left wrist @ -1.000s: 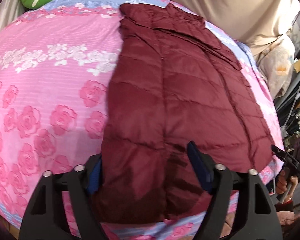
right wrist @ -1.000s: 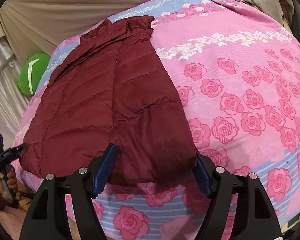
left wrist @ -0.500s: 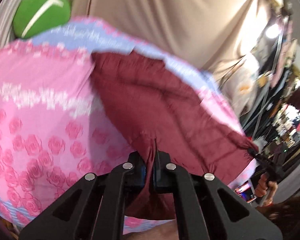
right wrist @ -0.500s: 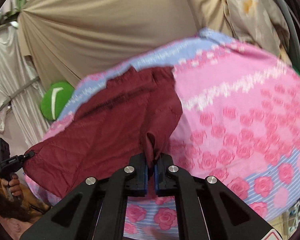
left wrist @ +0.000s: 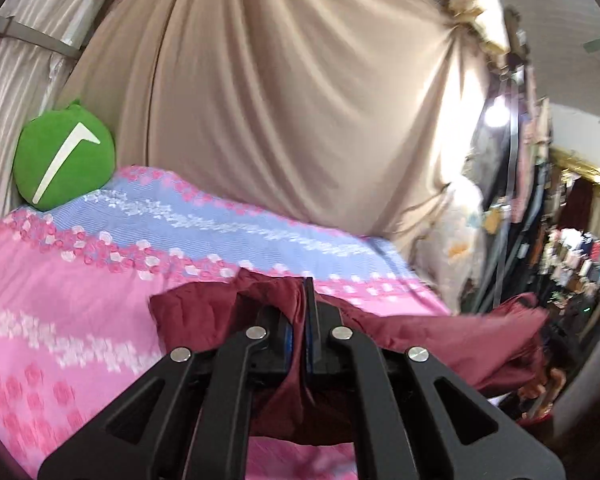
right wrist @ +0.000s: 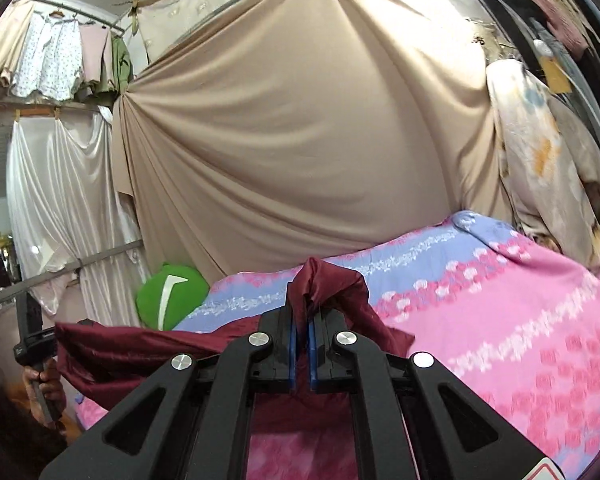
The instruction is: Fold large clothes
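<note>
A dark red quilted jacket (left wrist: 440, 340) is lifted off the bed by its near hem. My left gripper (left wrist: 300, 308) is shut on a pinch of that hem, and the cloth bunches up between its blue pads. In the right wrist view my right gripper (right wrist: 302, 312) is shut on the other hem corner of the jacket (right wrist: 140, 352), with a fold sticking up above the fingers. The raised hem stretches between the two grippers. The jacket's far part is hidden behind the lifted cloth.
The bed carries a pink and blue rose-patterned sheet (left wrist: 60, 300) (right wrist: 520, 320). A green cushion (left wrist: 64, 156) (right wrist: 172, 296) lies at the bed's far corner. Beige drapes (right wrist: 300, 140) hang behind. A hand (right wrist: 44, 388) holds the left gripper's handle at the left edge.
Both grippers closed on the jacket's near hem and rose, pulling it off the bed. Both views tilted up from the bed toward the drapes.
</note>
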Tool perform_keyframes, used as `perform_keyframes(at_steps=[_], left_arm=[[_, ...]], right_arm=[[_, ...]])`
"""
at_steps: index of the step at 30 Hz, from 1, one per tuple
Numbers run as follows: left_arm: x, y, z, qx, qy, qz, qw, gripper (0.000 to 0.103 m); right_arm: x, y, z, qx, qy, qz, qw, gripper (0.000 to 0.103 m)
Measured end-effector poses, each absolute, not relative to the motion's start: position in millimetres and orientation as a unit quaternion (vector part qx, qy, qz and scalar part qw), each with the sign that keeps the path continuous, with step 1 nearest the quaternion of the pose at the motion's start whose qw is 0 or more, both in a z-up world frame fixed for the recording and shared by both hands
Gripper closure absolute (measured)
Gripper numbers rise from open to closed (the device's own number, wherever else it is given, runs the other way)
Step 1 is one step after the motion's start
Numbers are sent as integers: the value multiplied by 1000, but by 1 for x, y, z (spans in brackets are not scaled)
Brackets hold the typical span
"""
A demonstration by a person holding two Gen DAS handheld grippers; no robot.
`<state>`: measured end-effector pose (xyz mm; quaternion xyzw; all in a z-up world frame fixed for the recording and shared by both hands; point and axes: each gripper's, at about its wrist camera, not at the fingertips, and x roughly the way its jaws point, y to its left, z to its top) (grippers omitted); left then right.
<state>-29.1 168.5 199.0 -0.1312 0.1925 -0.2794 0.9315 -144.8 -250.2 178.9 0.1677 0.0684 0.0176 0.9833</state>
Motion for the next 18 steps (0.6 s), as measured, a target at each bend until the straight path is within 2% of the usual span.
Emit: perform_keyframes(at_steps=[5, 11, 15, 18], left_arm=[[80, 133, 173, -115, 278, -221, 928, 100], [205, 94, 82, -51, 393, -123, 910, 101], [250, 87, 25, -37, 445, -97, 889, 100], [263, 84, 4, -35, 457, -99, 883, 100]], right_arm=[[-23, -266, 166, 185, 142, -7, 972, 99], [113, -289, 107, 196, 255, -67, 944, 99], [177, -303, 47, 198, 334, -108, 915, 99], [199, -308, 16, 191, 370, -130, 900, 99]])
